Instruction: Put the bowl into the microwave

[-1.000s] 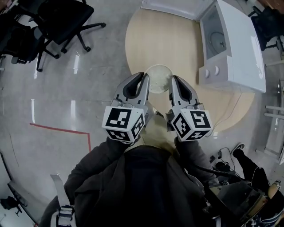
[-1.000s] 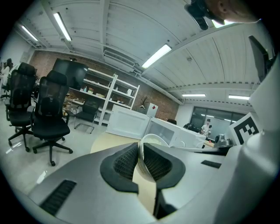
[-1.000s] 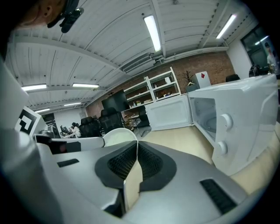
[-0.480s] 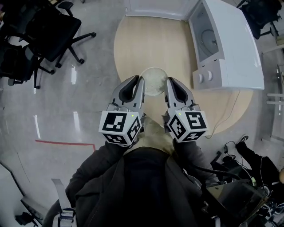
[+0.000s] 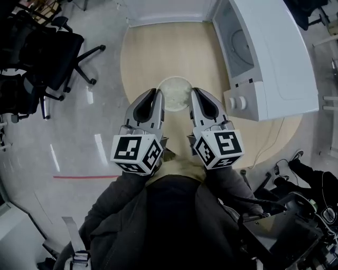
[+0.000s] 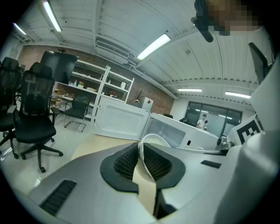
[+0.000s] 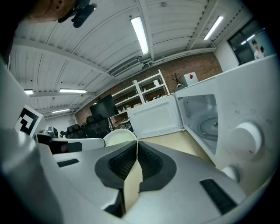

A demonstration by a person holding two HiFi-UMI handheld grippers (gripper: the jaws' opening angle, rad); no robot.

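A white bowl (image 5: pixel 174 94) hangs over the round wooden table (image 5: pixel 158 47), gripped from both sides. My left gripper (image 5: pixel 157 97) is shut on its left rim and my right gripper (image 5: pixel 194 96) on its right rim. In the left gripper view the thin rim of the bowl (image 6: pixel 153 142) runs between the dark pads of the left gripper (image 6: pixel 141 157). The right gripper view shows the bowl (image 7: pixel 120 136) pinched in the right gripper (image 7: pixel 137 155) the same way. The white microwave (image 5: pixel 274 58) stands at the right with its cavity (image 7: pixel 210 122) open, ahead and to the right of the bowl.
The microwave's door (image 5: pixel 169 10) is swung open along the table's far edge. Its two knobs (image 5: pixel 237 103) lie close to my right gripper. Black office chairs (image 5: pixel 47 52) stand on the grey floor at the left. A cable (image 5: pixel 266 140) trails off the table's right edge.
Both grippers have carried the bowl forward over the table. The microwave's open front now lies closer to the right gripper. The grip on the rim has not changed.
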